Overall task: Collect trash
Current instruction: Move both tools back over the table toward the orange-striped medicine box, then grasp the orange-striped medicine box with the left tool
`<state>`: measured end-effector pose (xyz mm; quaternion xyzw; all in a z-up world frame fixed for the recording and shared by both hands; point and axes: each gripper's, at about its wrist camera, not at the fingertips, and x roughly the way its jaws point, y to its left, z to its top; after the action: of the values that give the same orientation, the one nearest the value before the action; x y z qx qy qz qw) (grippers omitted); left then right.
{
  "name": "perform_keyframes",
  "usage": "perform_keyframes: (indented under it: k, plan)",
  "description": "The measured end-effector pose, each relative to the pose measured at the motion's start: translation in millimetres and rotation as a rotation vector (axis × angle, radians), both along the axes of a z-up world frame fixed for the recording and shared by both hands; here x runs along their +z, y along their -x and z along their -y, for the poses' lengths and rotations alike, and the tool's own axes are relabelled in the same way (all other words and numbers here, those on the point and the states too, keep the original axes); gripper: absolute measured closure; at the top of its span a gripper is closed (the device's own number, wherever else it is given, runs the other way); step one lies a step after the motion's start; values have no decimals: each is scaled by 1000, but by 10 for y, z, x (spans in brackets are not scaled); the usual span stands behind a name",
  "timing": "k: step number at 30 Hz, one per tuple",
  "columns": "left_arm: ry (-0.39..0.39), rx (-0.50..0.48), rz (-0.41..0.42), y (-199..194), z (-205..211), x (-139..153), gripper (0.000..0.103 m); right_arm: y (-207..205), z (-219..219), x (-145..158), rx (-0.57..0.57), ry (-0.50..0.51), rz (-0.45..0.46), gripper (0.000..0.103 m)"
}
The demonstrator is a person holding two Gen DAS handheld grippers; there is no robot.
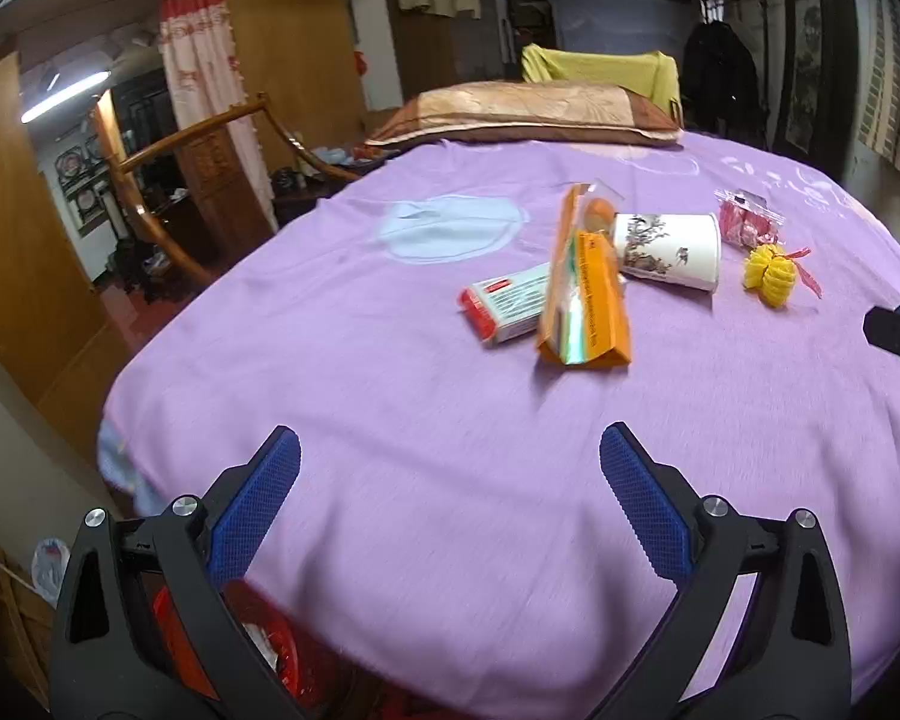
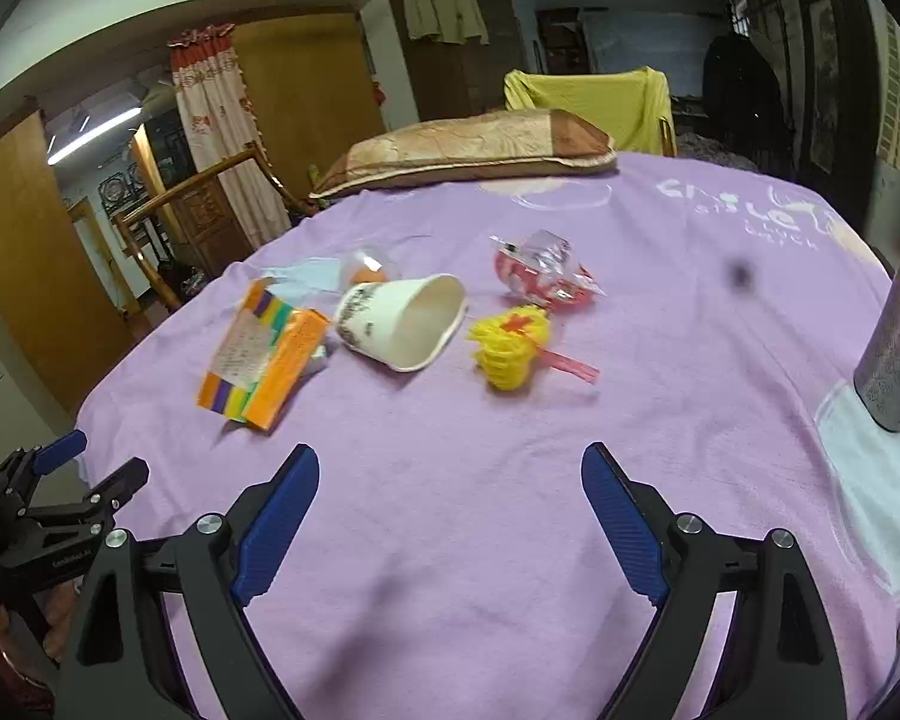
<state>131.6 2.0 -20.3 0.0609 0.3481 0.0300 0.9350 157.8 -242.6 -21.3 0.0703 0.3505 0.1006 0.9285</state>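
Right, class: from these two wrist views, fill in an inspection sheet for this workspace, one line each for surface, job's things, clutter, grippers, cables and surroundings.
Surface: purple bedspread, bare in front of both grippers.
Job's things: orange box, red-and-white box beside it, paper cup on its side, yellow toy, clear red packet, all apart from the grippers.
Clutter: red bin below the bed edge, partly hidden.
Grippers: left gripper open, empty; right gripper open, empty.
Cables: nothing seen.
Surroundings: pillow, yellow cloth, curtain.
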Motion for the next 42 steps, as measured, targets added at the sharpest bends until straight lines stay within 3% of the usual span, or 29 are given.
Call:
perform_keyframes:
  k: [8,14,20,25,30,34,38,42]
  plan:
    - [62,-33,-77,-512,14,-62,7,-160,167,-247,1,-128,-110,12]
    - [132,-99,-91,-811,180,-17,7,-155,94,-265,16,-108,-122,8]
    - [87,-160,-111,-1068,517,-61,7,-118,63,-260,25,-90,-129,8]
    - [41,-124,-215,-1313,610,-249,7,-129,85,-274,17,-99,-140,8]
    - [33,-89,-204,-1196,382,-272,7,-121,88,-270,16,-103,-139,8]
    - [2,-46,-183,-1019,84,-261,19,-117,70,-263,24,-100,-136,8]
    - [49,-56,-191,-828,-91,-228,19,-110,81,-265,19,-107,-134,8]
    - [-11,-87,-144,-760,-13,-160,15,-116,81,-268,17,-108,-137,8]
